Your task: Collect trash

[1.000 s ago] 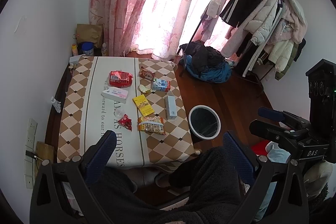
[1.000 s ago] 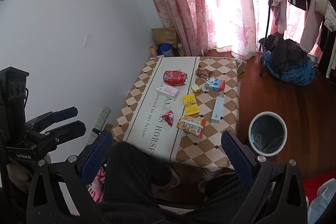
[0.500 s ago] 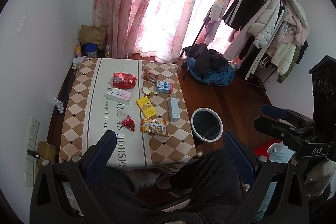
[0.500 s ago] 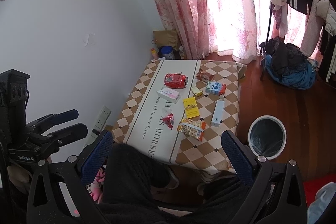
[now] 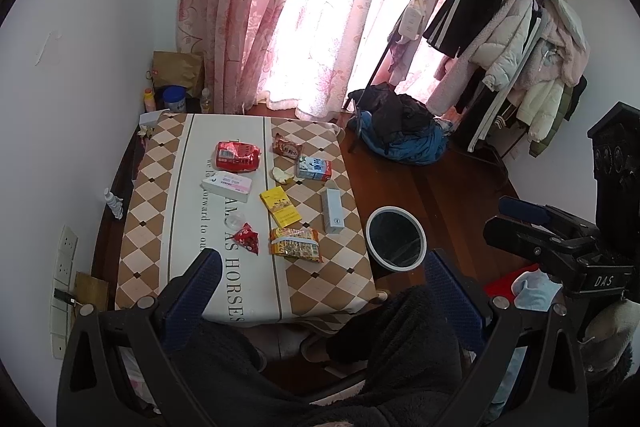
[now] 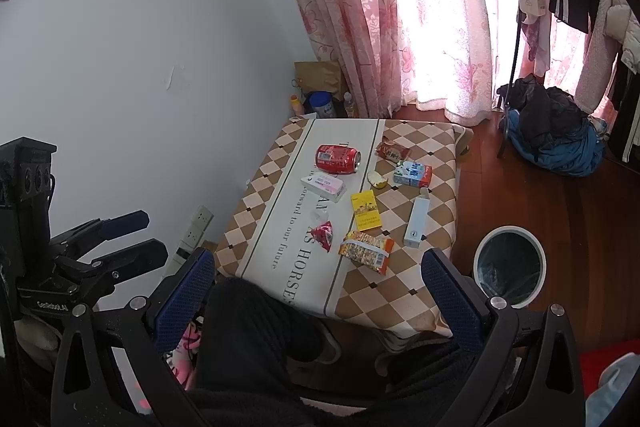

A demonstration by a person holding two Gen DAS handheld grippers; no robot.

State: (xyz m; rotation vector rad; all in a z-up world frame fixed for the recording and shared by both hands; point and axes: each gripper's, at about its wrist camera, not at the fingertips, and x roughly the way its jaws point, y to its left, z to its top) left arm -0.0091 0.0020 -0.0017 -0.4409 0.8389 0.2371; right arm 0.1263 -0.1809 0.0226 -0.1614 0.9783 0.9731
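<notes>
Both grippers are held high above a low table [image 5: 152, 187] covered with a brown and cream checked cloth, and none of them touches anything. The left gripper [image 5: 320, 279] has its blue-padded fingers spread wide with nothing between them, and the right gripper [image 6: 316, 279] is also wide open and empty. On the cloth lies the trash: a crushed red can [image 5: 237, 157] at the far side, a white and pink box [image 5: 227, 183] just in front of it, a brown snack wrapper [image 5: 287, 148], a piece of fruit peel [image 5: 282, 175], a small blue and white milk carton [image 5: 314, 168], a yellow packet [image 5: 280, 207] near the middle, a long white box [image 5: 333, 210] close to the right edge, a small red wrapper [image 5: 247, 238] and an orange snack bag [image 5: 295, 245] nearest to the person. A round white trash bin [image 5: 396, 237] with a dark liner stands on the wooden floor just beside the right side of the table. The legs of the person [image 5: 400, 347], in dark fleece trousers, are visible below the fingers in both views. Behind the table hang pink curtains [image 5: 280, 7], and a rack full of coats [image 5: 512, 27] stands at the right
</notes>
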